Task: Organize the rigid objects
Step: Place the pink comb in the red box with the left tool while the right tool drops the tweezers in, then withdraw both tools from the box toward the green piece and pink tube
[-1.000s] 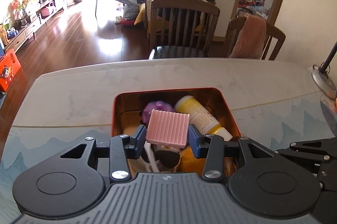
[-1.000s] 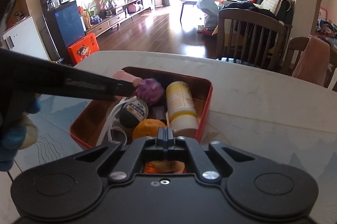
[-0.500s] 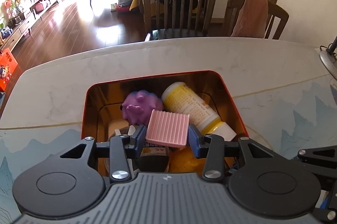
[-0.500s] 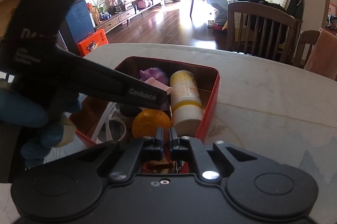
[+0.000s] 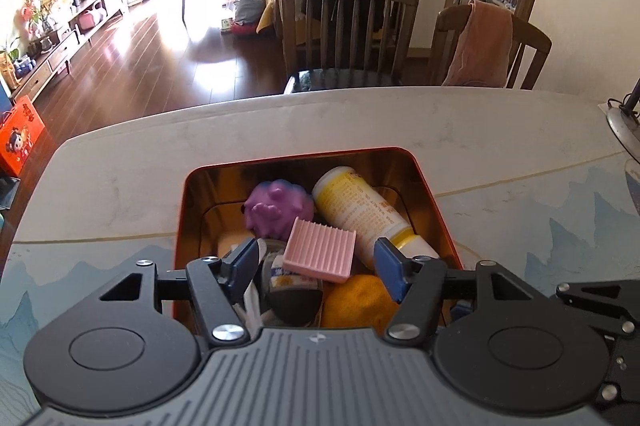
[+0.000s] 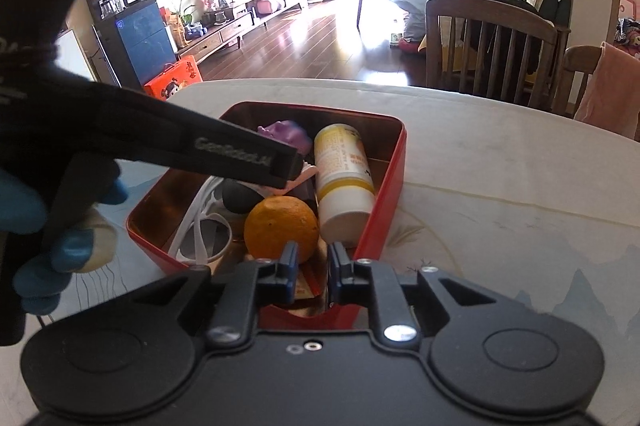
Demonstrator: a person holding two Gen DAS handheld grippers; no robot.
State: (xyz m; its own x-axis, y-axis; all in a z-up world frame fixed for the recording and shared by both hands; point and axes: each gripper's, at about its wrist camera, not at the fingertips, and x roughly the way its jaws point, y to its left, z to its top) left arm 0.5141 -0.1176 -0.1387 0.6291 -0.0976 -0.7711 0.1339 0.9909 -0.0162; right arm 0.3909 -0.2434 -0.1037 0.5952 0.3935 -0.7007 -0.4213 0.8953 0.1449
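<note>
A red tin box (image 5: 440, 209) sits on the bench (image 5: 280, 137), near the edge closest to the cameras. Inside it lie a purple bumpy toy (image 5: 278, 209), a yellow and white bottle (image 5: 360, 209) on its side, an orange (image 6: 281, 229), a dark round thing (image 5: 294, 296) and some white plastic loops (image 6: 204, 230).

The left gripper (image 5: 316, 262) hangs over the box. Its fingers are opening, and the pink ridged block (image 5: 320, 250) lies between them on top of the other things, touching neither blue pad.

The right gripper (image 6: 313, 262) points at the near end of the box. Its fingers are opening a little and hold nothing.

A hand in a blue glove (image 6: 48, 226) holds the left gripper.
</note>
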